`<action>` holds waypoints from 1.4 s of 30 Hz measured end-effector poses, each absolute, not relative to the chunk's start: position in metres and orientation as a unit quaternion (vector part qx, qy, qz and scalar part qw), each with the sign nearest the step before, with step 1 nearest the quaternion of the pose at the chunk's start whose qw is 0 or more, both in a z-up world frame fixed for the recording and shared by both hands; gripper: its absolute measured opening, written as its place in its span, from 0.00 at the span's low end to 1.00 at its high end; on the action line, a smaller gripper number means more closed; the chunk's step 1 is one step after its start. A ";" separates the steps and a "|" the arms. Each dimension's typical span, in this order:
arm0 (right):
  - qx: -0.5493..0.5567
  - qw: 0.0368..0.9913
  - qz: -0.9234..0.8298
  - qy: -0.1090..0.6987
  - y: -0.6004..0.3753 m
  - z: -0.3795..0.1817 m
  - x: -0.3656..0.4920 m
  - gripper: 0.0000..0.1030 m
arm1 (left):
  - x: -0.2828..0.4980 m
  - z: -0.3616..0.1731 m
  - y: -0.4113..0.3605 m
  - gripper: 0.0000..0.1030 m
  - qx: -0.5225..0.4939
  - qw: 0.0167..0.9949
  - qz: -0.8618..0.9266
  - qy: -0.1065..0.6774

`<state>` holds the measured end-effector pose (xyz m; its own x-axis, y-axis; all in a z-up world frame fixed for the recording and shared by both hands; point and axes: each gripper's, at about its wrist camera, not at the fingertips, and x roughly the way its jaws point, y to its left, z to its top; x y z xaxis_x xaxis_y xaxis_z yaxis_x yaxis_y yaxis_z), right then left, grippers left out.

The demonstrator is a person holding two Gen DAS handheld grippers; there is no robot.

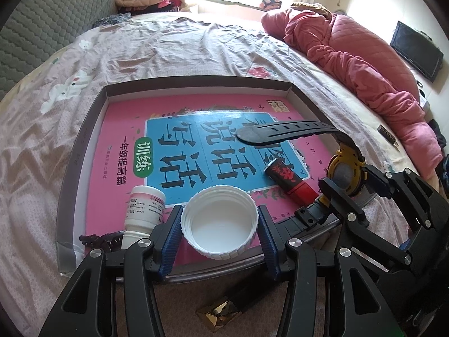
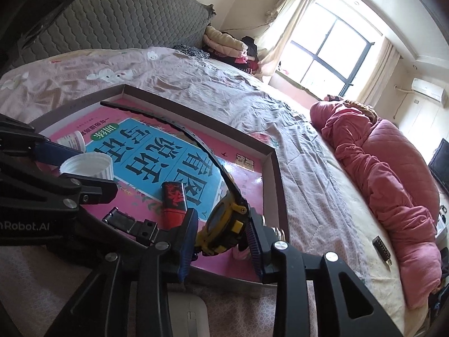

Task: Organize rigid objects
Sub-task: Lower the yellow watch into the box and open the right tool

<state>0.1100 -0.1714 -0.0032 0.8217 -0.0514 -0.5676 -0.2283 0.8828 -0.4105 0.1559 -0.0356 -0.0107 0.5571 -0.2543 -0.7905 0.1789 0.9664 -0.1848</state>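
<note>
Left wrist view: left gripper [image 1: 219,226] clamps the white cap [image 1: 219,221] at the box tray [image 1: 84,140] near edge. Right gripper [image 2: 221,241] straddles the yellow watch [image 2: 221,230] by the near right corner, pads seemingly slack. Advice: withdraw without snagging the strap.

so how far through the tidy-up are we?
Partway. Already lying in the shallow box: a pill bottle, a red and black lighter and a dark hair clip. In hand: the left gripper holds the white lid; the watch sits between the right gripper's fingers. Left: a gold item outside the box.
</note>
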 end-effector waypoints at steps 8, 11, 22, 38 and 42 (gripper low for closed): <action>-0.204 0.931 0.061 0.295 -0.180 0.002 0.110 0.52 | 0.163 -0.013 -0.039 0.51 -0.033 0.877 -0.120 0.464; -0.195 0.932 0.063 0.299 -0.182 0.002 0.111 0.52 | 0.166 -0.013 -0.041 0.51 -0.029 0.875 -0.118 0.469; -0.147 0.936 0.074 0.311 -0.195 0.004 0.114 0.52 | 0.170 -0.013 -0.048 0.52 -0.006 0.872 -0.110 0.477; -0.082 0.939 0.068 0.327 -0.218 0.005 0.121 0.53 | 0.166 -0.011 -0.046 0.53 -0.008 0.873 -0.106 0.476; -0.062 0.941 0.068 0.326 -0.225 0.007 0.122 0.53 | 0.163 -0.009 -0.045 0.54 -0.008 0.875 -0.105 0.473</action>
<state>0.1216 -0.2247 0.0072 0.7780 0.0881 -0.6221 -0.1692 0.9829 -0.0723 0.1635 -0.0453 -0.0094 0.5309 -0.1918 -0.8254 0.1768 0.9777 -0.1134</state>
